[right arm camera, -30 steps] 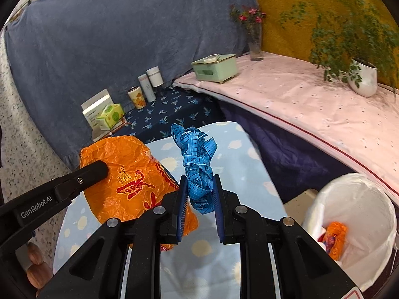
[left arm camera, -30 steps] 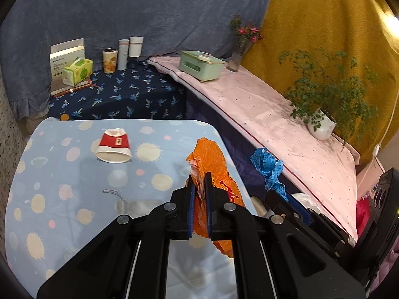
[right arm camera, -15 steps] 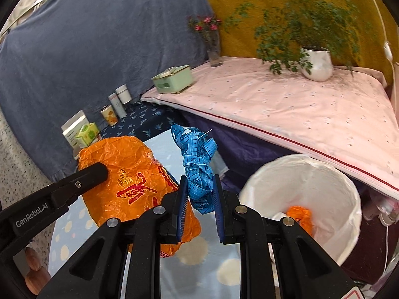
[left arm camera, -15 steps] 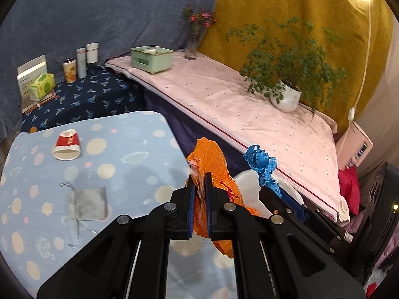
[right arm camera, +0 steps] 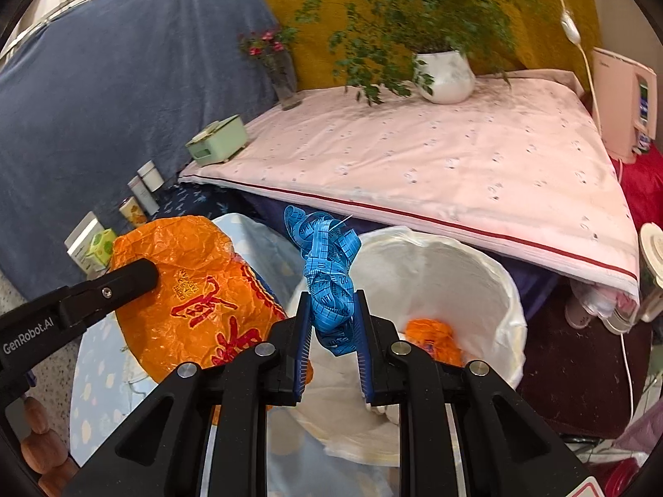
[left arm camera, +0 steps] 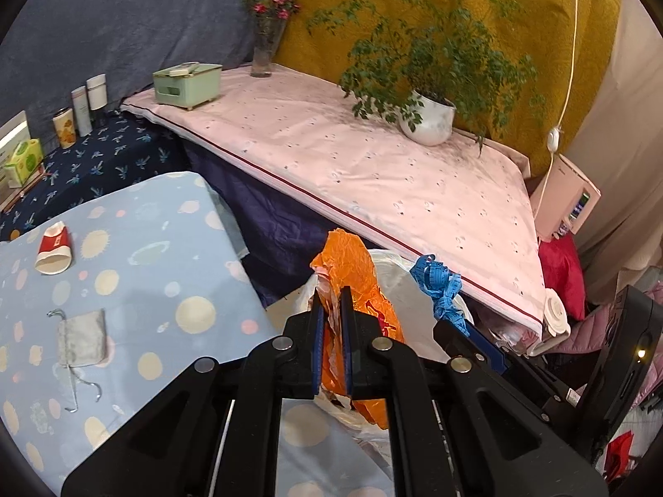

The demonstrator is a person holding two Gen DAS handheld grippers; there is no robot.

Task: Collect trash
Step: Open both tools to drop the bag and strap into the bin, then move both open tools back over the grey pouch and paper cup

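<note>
My left gripper (left arm camera: 331, 302) is shut on a crumpled orange plastic bag (left arm camera: 352, 273), held beside the table's right edge; the bag also shows in the right wrist view (right arm camera: 194, 294). My right gripper (right arm camera: 331, 310) is shut on a tangled blue measuring tape (right arm camera: 327, 265), held over the near rim of a white-lined trash bin (right arm camera: 489, 273). The tape also shows in the left wrist view (left arm camera: 439, 285). An orange wrapper (right arm camera: 431, 331) lies inside the bin. A red and white paper cup (left arm camera: 54, 248) lies on its side on the blue patterned table (left arm camera: 165, 256).
A grey drawstring pouch (left arm camera: 83, 337) lies on the table. A pink-covered bench (left arm camera: 373, 165) holds a potted plant (left arm camera: 427, 120), a green box (left arm camera: 186, 83) and a flower vase (left arm camera: 263, 49). Cans and boxes (left arm camera: 78, 116) stand at the far left.
Both grippers have swung right with their loads, from over the table to the trash bin. The bin now sits directly under the right gripper.
</note>
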